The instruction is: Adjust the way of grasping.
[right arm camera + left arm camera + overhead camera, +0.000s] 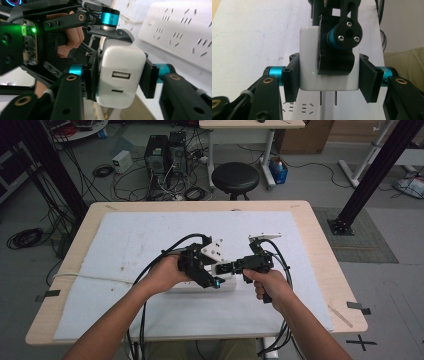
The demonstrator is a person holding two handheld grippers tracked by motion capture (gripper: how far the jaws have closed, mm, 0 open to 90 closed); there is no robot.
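Note:
A white charger block (309, 62) with two flat prongs hangs just above a white power strip (299, 108). My left gripper (328, 75) is shut on it, a pad against each side. My right gripper (120, 75) grips the same charger (120, 75) across its other faces, both pads touching, with the USB ports facing its camera. One right finger (337, 60) lies across the charger's front in the left gripper view. In the high view both grippers, left (202, 265) and right (235, 266), meet over the power strip (227, 286) at the table's middle.
A white mat (150, 235) covers the wooden table (320, 245). The power strip's cord (90, 277) runs off to the left. Gripper cables trail toward the front edge. Beyond the table stand a black stool (235, 177), computer towers (157, 152) and black frame posts (372, 175).

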